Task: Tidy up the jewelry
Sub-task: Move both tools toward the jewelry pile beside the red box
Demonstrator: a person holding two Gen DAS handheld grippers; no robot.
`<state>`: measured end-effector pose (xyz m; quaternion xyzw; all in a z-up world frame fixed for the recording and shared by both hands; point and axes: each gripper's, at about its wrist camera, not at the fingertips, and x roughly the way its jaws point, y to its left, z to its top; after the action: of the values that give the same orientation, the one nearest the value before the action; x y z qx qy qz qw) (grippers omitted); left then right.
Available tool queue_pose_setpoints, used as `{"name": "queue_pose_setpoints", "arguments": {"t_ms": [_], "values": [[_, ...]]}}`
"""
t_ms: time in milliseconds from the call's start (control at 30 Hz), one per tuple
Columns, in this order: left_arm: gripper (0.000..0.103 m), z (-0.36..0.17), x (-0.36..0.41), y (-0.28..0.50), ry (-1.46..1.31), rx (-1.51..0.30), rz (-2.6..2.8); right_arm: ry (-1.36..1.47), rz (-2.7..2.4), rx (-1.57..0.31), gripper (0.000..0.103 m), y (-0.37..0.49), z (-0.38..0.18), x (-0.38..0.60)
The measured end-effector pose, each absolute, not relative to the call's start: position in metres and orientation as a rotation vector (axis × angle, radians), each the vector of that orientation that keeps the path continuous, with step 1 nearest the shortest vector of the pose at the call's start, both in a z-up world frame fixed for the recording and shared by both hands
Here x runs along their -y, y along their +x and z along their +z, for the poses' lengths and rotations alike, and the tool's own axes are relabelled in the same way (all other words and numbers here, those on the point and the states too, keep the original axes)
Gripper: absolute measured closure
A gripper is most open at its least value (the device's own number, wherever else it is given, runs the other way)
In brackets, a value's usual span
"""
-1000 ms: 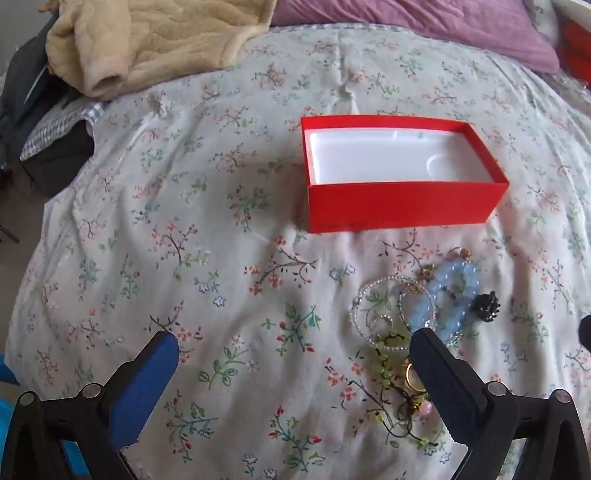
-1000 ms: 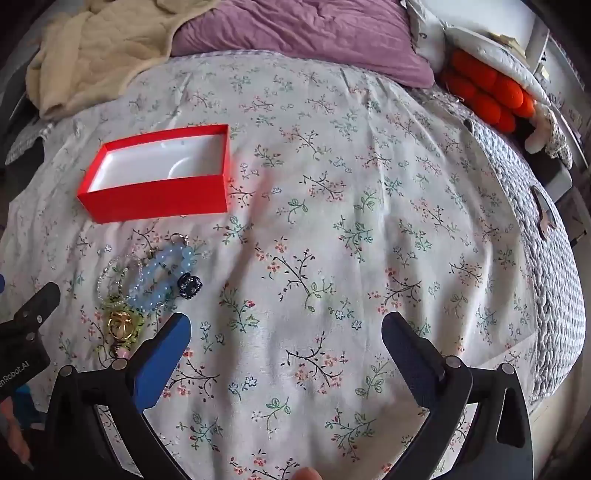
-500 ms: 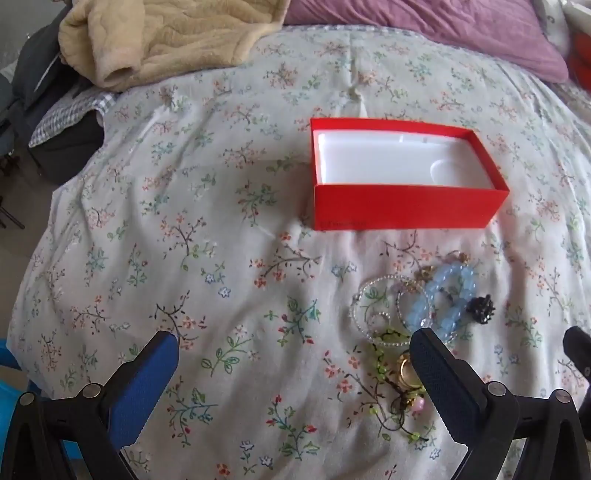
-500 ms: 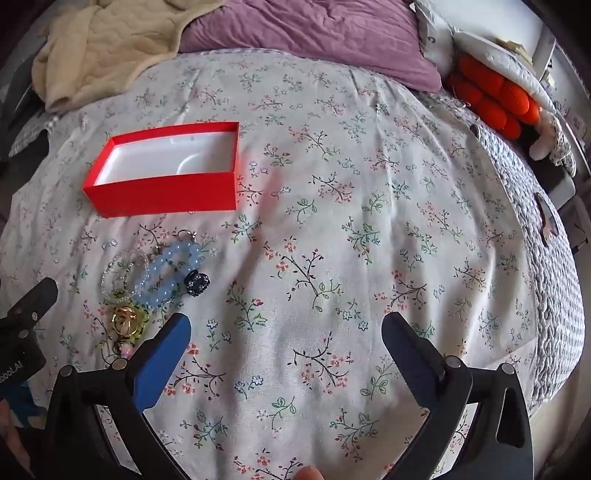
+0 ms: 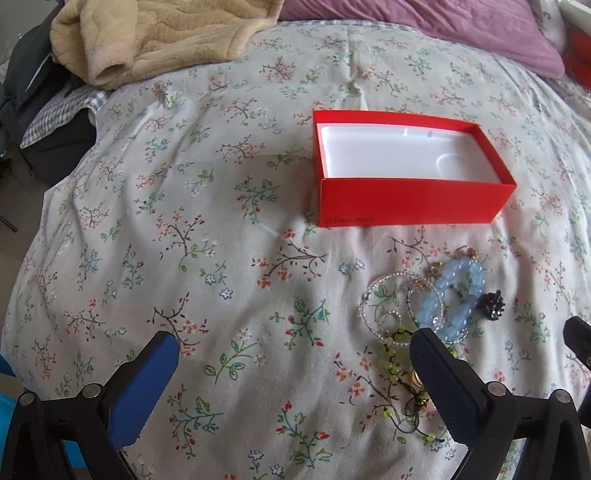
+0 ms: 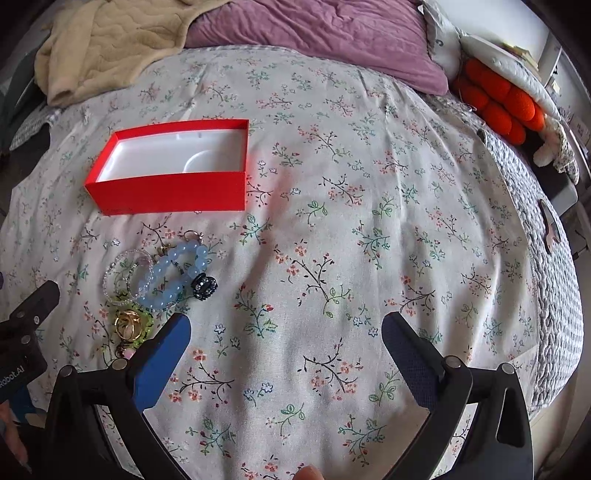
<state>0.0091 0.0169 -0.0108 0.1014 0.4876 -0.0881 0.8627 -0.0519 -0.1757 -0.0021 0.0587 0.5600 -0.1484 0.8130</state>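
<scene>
Two sets of blue-padded tongs hang over a bed [image 6: 332, 206] spread with a floral quilt, both with their jaws spread wide and nothing between them. The left tongs [image 5: 291, 354] frame bare quilt, with the right-hand pad overlapping the near edge of a small heap of jewelry. The right tongs [image 6: 286, 328] hover over printed fabric to the right of that heap.

An open red box [image 5: 410, 201] with a white moulded liner sits on the quilt and holds nothing. Just in front of the red box, on the side nearer the cameras, the jewelry lies in a loose cluster: a pale blue bead bracelet [image 6: 177, 275], clear beaded rings [image 6: 125, 273] touching it on the left, a small black sparkly piece [image 6: 204, 285] just beside it on the right, and a gold ring [image 6: 127, 325] with green beaded cord nearest the tongs. Some pieces overlap, and how many there are cannot be told.

Beyond the red box, a cream quilted garment [image 5: 155, 33] lies bunched at the head of the bed beside a purple pillow [image 6: 325, 33]. Far to the right of the red box, an orange knobbly cushion [image 6: 495, 99] rests off the bed's edge. A fingertip [image 6: 308, 473] shows at the bottom of the right wrist view.
</scene>
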Motion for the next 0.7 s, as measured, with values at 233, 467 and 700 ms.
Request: {"name": "queue_pose_setpoints", "arguments": {"t_ms": [233, 467, 700], "values": [[0.0, -0.0134, -0.016, 0.0112, 0.21, -1.032, -0.183, 0.129, -0.318, -1.2, 0.0, -0.0452, -0.0052, 0.1746], [0.0, -0.0171, -0.0215, 0.0123, 0.207, -1.04, -0.168, 0.126, -0.307, -1.201, 0.0, -0.0427, -0.0065, 0.1698], [0.0, -0.0168, -0.0237, 0.0131, 0.202, -1.037, -0.161, 0.127, -0.302, -1.203, 0.0, -0.0431, -0.0075, 0.1682]]}}
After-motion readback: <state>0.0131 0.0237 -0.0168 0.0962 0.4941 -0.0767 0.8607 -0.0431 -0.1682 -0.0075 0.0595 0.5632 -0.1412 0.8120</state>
